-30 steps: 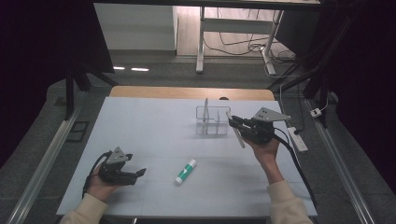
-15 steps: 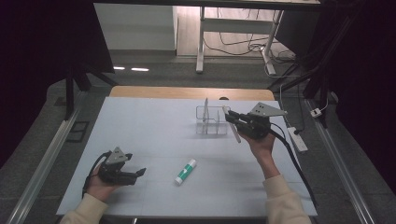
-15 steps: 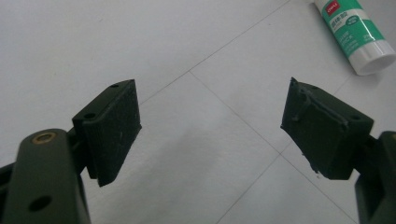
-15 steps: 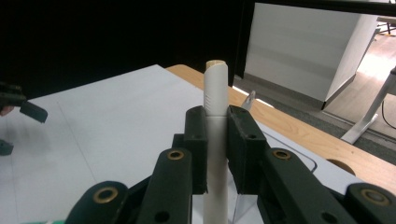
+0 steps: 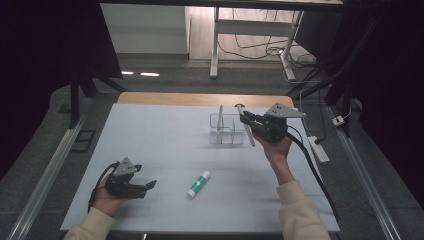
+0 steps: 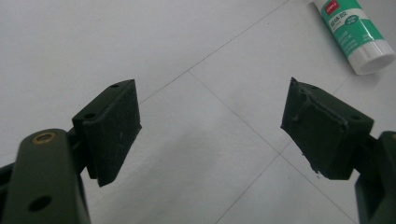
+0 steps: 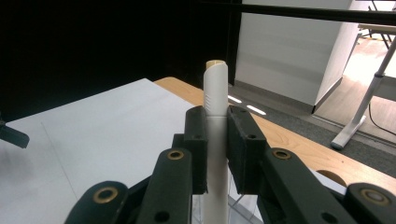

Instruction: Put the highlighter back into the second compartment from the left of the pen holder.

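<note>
Right gripper clenched on white pen beside clear organizer, left gripper released, resting on desk, glue stick near.

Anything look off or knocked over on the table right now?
Nothing stands out. The clear rack stands upright, the glue stick lies on its side apart from it, and the right gripper is clamped on the white pen.

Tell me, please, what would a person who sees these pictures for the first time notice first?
Most striking is the white pen, clamped between the jaws of the right gripper and raised over the clear rack at the far side of the table. Next is the green and white glue stick, lying near the front edge. The left gripper rests beside it with its jaws wide apart.
</note>
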A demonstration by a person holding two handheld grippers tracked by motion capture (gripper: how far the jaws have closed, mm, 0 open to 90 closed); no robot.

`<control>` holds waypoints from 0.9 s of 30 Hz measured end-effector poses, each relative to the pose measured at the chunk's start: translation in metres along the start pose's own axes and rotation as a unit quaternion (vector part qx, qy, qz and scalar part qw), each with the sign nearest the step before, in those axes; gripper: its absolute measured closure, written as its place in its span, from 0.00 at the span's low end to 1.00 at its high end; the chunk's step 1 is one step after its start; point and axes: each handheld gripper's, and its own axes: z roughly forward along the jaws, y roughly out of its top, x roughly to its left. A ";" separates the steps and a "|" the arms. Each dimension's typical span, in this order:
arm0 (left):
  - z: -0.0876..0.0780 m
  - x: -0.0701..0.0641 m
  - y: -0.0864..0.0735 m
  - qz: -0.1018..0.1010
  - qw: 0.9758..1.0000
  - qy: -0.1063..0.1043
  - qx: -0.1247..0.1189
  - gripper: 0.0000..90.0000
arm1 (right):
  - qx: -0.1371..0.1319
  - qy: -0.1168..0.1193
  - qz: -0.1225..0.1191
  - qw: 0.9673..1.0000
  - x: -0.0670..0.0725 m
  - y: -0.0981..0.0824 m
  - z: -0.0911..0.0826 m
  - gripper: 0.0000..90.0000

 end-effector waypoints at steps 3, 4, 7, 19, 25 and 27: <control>0.000 0.000 0.000 0.000 1.000 0.000 0.000 0.22 | 0.000 0.001 0.000 1.000 -0.001 0.002 0.002 0.87; 0.000 0.000 0.000 0.000 1.000 0.000 0.000 0.22 | 0.002 0.001 0.000 1.000 -0.001 0.002 0.003 0.87; 0.000 0.000 0.000 0.000 1.000 0.000 0.000 0.22 | 0.001 0.003 -0.001 1.000 0.000 0.004 0.005 0.87; 0.000 0.000 0.000 0.000 1.000 -0.001 0.000 0.22 | 0.002 -0.001 -0.005 1.000 -0.002 0.011 0.011 0.87; -0.001 0.000 0.000 0.000 1.000 -0.001 0.000 0.22 | 0.001 0.001 -0.003 1.000 -0.002 0.016 0.017 0.87; -0.001 0.000 0.000 0.000 1.000 -0.001 -0.001 0.22 | 0.001 0.001 -0.005 1.000 -0.002 0.018 0.020 0.87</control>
